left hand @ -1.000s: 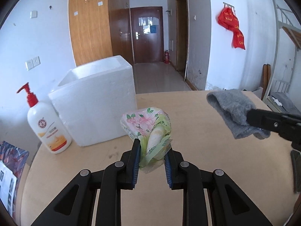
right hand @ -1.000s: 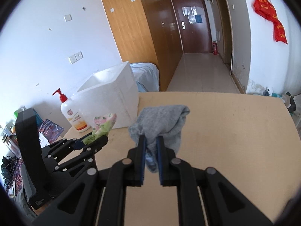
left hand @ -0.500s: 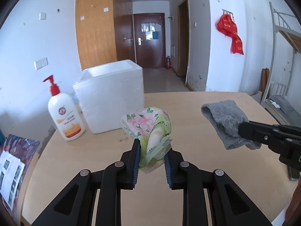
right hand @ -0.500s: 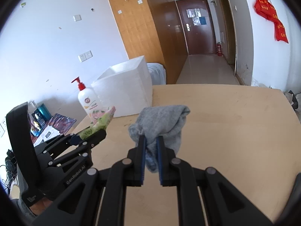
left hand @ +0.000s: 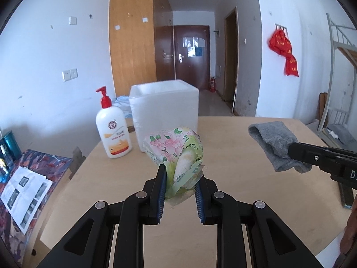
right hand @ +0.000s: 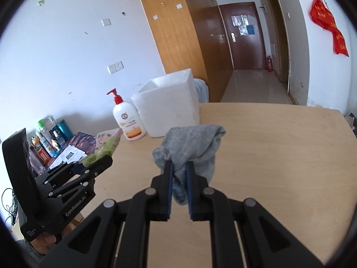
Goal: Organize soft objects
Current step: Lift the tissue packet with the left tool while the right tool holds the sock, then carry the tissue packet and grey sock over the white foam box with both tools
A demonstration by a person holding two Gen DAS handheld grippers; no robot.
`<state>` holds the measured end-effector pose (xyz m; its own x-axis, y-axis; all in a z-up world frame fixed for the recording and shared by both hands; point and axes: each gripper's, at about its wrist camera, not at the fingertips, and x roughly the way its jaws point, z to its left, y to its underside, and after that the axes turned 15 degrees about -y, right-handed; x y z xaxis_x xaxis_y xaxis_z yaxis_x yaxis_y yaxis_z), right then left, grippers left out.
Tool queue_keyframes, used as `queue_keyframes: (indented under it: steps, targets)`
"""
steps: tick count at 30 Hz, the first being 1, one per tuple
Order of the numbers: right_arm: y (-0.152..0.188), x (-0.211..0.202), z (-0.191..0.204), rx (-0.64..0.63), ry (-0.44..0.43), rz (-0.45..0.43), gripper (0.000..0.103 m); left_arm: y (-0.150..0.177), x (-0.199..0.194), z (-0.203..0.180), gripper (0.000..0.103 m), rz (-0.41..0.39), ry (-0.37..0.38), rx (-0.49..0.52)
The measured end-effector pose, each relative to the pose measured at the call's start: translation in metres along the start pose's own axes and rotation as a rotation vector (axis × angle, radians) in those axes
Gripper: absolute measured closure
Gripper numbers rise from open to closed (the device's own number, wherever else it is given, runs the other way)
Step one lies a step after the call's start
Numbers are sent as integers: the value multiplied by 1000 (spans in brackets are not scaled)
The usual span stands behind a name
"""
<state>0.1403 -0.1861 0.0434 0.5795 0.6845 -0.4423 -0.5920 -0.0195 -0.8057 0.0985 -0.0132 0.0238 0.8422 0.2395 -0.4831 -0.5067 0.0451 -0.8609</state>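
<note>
Both grippers have backed away from the foam box [left hand: 165, 111], its inside perhaps empty, left gripper [left hand: 180, 192] clamping a crumpled floral pack [left hand: 176, 147], right gripper [right hand: 179, 192] pinching a grey cloth [right hand: 191, 143].

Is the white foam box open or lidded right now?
Open. The white foam box shows no lid; its rim and hollow inside are visible in the right wrist view. What lies inside cannot be told.

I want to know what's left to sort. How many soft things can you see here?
2. The floral tissue pack is clamped in the left gripper above the table; the grey cloth hangs from the right gripper. The foam box may hide more inside.
</note>
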Motion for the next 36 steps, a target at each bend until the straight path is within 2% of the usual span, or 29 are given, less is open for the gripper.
queue_keyframes:
  steps: [15,20,36]
  targets:
    - [-6,10,23,-49,-44,-5,89,-3,-11,20,78,-33,-16,-38]
    - [-11,14,27,-61,-54,-8,89,-6,-10,26,78,-52,-46,-54]
    - [-39,27,37,-121,-67,-22,89,-32,3,31,78,-82,-46,-65]
